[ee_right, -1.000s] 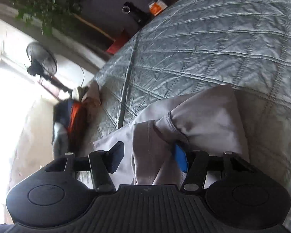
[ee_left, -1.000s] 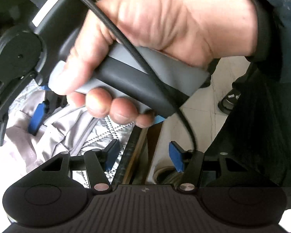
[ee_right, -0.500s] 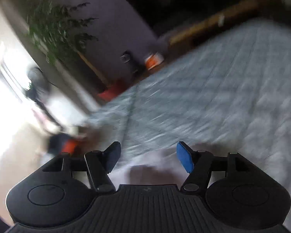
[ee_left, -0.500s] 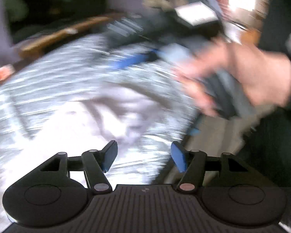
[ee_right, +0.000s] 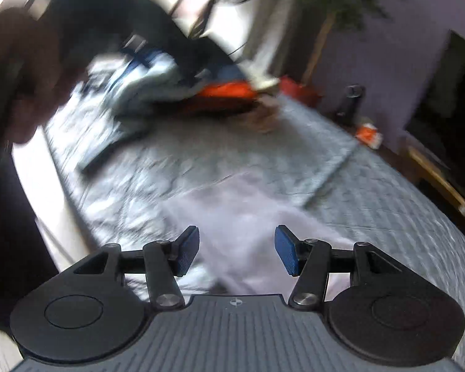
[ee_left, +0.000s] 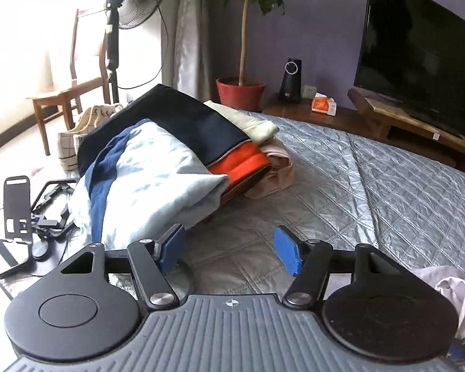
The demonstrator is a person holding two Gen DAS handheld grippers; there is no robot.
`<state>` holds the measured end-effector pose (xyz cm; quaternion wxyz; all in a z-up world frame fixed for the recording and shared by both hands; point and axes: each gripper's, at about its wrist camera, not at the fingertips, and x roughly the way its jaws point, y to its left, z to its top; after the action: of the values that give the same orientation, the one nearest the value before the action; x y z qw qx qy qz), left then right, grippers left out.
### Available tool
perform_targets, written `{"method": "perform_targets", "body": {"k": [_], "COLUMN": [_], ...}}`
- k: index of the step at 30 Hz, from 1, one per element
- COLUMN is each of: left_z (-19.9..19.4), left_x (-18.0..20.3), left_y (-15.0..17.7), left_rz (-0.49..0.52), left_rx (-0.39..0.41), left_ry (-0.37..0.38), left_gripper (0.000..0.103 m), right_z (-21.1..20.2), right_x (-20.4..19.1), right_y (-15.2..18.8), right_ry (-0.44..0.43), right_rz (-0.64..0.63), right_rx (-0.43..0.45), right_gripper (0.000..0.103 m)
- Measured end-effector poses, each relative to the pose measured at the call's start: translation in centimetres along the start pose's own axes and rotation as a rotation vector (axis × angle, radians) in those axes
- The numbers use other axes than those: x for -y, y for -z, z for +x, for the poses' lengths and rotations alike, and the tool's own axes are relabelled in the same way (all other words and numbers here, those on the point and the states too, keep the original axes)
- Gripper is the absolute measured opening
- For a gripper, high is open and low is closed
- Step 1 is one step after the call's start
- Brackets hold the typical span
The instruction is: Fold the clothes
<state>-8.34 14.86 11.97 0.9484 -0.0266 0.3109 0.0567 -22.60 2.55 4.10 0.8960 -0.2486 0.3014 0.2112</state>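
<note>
A pile of clothes point(ee_left: 158, 167) lies on the grey quilted bed point(ee_left: 387, 186): a pale blue garment, a navy jacket with orange lining and a pink piece. My left gripper point(ee_left: 229, 252) is open and empty, just in front of the pile's near edge. A pale lilac garment point(ee_right: 248, 214) lies flat on the bed in the blurred right wrist view; its edge also shows at the left wrist view's lower right point(ee_left: 452, 288). My right gripper point(ee_right: 237, 252) is open and empty above this garment. The pile shows blurred further back point(ee_right: 176, 86).
A phone stand and black holders point(ee_left: 24, 217) lie at the bed's left edge. Beyond the bed are a wooden chair point(ee_left: 68, 93), a standing fan point(ee_left: 130, 6), a potted plant point(ee_left: 241, 90), a speaker point(ee_left: 291, 80) and a TV point(ee_left: 418, 46) on a low wooden bench.
Both grippers have swung up and away from the lilac garment. The right gripper, which had cloth between its jaws, now holds nothing. The left view now faces the clothes pile.
</note>
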Motion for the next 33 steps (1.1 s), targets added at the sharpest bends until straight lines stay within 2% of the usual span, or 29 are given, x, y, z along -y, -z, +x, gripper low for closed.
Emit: {"method": "perform_targets", "body": {"k": [4, 7, 11, 12, 14, 16, 17, 19, 26, 27, 28, 30, 33], "left_z": [1.2, 1.6, 1.3, 1.3, 1.0, 0.6, 0.5, 0.4, 0.2, 0.2, 0.2, 0.2, 0.3], "left_x": [0.0, -0.7, -1.0, -0.9, -1.0, -1.2, -1.3, -1.5, -1.6, -1.5, -1.5, -1.4, -1.2], "left_y": [1.1, 2.1, 2.7, 2.7, 2.9, 3.1, 3.2, 3.3, 3.8, 3.8, 3.9, 3.9, 4.0], "left_rz": [0.038, 0.025, 0.022, 0.030, 0.039, 0.041, 0.040, 0.037, 0.037, 0.038, 0.040, 0.043, 0.049], "left_rx": [0.000, 0.004, -0.004, -0.006, -0.002, 0.005, 0.007, 0.008, 0.002, 0.002, 0.002, 0.001, 0.000], "left_ry": [-0.013, -0.010, 0.000, 0.003, 0.009, 0.011, 0.011, 0.011, 0.007, 0.007, 0.008, 0.009, 0.015], "left_gripper": [0.070, 0.070, 0.070, 0.070, 0.070, 0.070, 0.070, 0.070, 0.071, 0.071, 0.071, 0.071, 0.071], "right_z": [1.1, 1.8, 3.3, 3.7, 4.4, 4.9, 5.1, 5.5, 5.8, 5.9, 5.9, 5.9, 6.0], "right_x": [-2.3, -3.1, -2.9, -2.9, -2.9, -3.3, -3.5, -3.9, -5.5, -5.4, -5.3, -5.3, -5.4], "right_y": [0.2, -0.3, -1.5, -1.8, -2.2, -2.4, -2.5, -2.4, -2.3, -2.4, -2.4, -2.4, -2.5], "right_ry": [-0.033, -0.002, 0.024, 0.033, 0.048, 0.075, 0.091, 0.120, 0.169, 0.169, 0.169, 0.168, 0.137], "right_rz": [-0.149, -0.254, -0.269, -0.264, -0.258, -0.281, -0.292, -0.313, -0.474, -0.473, -0.472, -0.483, -0.505], "right_rx": [-0.051, -0.046, -0.064, -0.073, -0.085, -0.087, -0.090, -0.103, -0.106, -0.107, -0.108, -0.105, -0.105], "right_gripper": [0.059, 0.069, 0.079, 0.079, 0.075, 0.067, 0.059, 0.053, 0.054, 0.055, 0.061, 0.062, 0.052]}}
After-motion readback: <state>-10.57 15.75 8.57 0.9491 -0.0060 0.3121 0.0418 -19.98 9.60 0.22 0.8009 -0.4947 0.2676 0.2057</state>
